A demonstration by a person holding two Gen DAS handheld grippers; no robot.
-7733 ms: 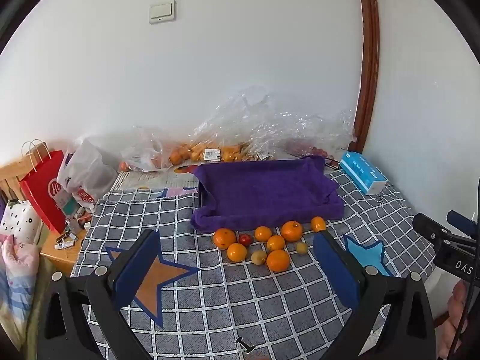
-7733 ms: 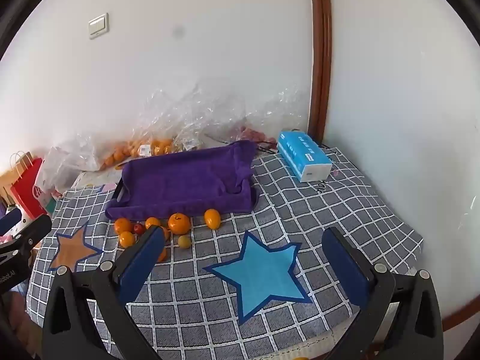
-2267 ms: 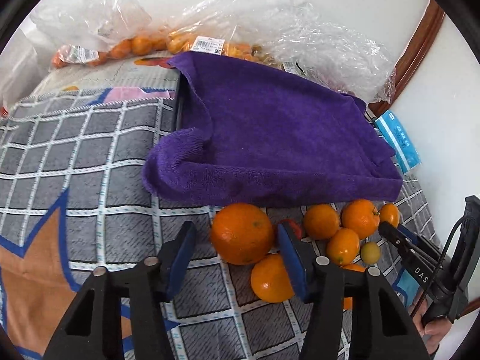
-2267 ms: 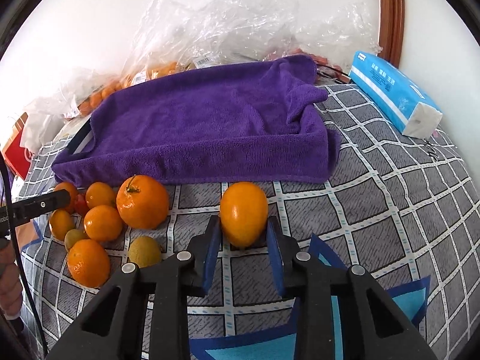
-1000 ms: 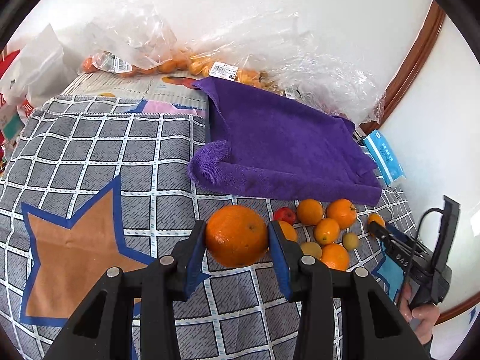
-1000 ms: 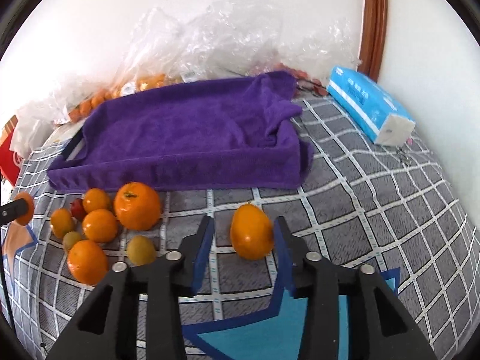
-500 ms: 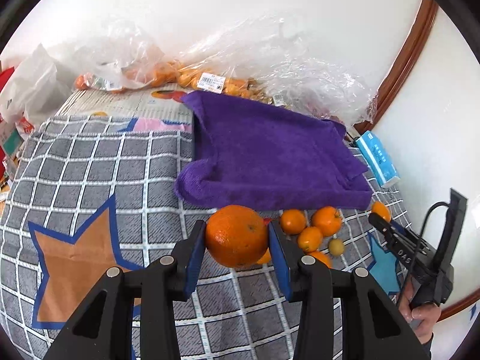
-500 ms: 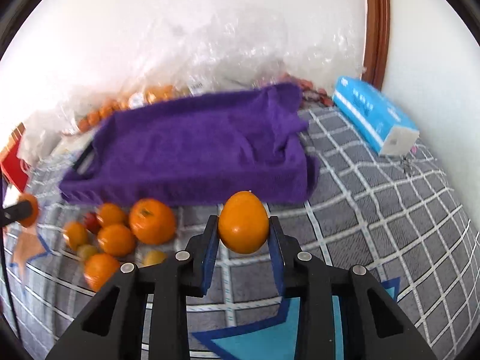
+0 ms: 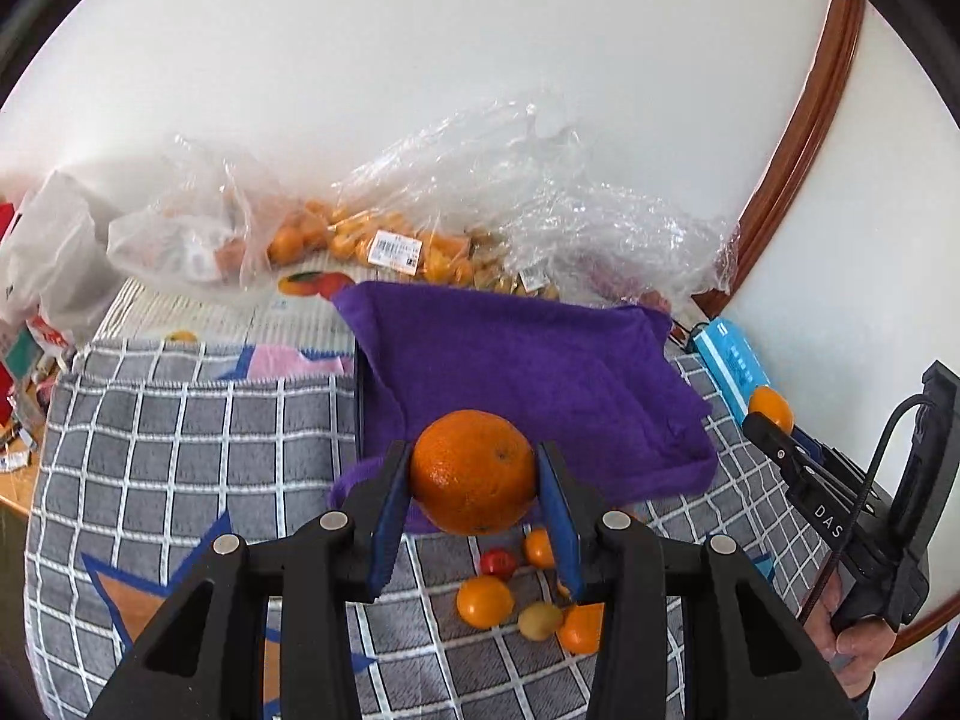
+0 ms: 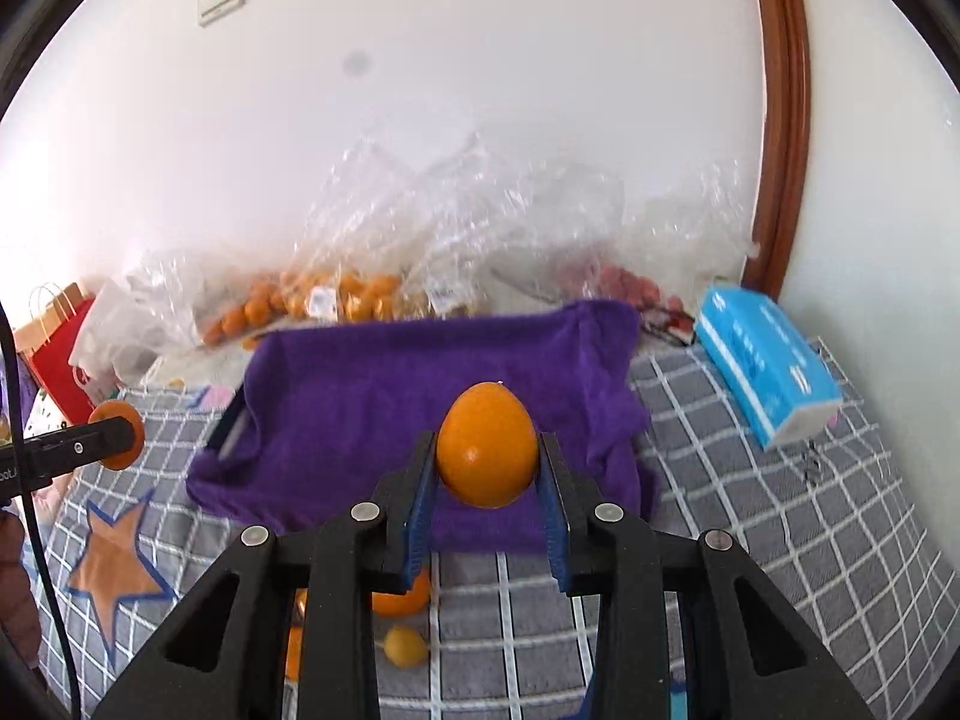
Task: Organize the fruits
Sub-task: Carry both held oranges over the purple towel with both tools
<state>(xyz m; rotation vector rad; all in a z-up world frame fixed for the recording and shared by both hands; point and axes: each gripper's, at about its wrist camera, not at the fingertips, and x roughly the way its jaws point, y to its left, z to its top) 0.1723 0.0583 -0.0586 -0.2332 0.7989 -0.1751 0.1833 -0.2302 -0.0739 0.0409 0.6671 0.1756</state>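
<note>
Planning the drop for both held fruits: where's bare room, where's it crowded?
Free: the purple towel lining the tray shows no fruit on it, and the checkered cloth between towel and blue tissue pack is bare. Crowded: loose fruit cluster at the towel's near edge; plastic bags behind it.

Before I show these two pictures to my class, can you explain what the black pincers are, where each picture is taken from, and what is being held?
They are hand-held grippers, one in each of a person's hands, each with a camera looking along its two fingers. In the left camera's picture, the left gripper clamps a round orange. In the right camera's picture, the right gripper clamps a smoother egg-shaped orange fruit. Both are raised near a purple towel on a checked cloth. More small fruits lie loose below.
</note>
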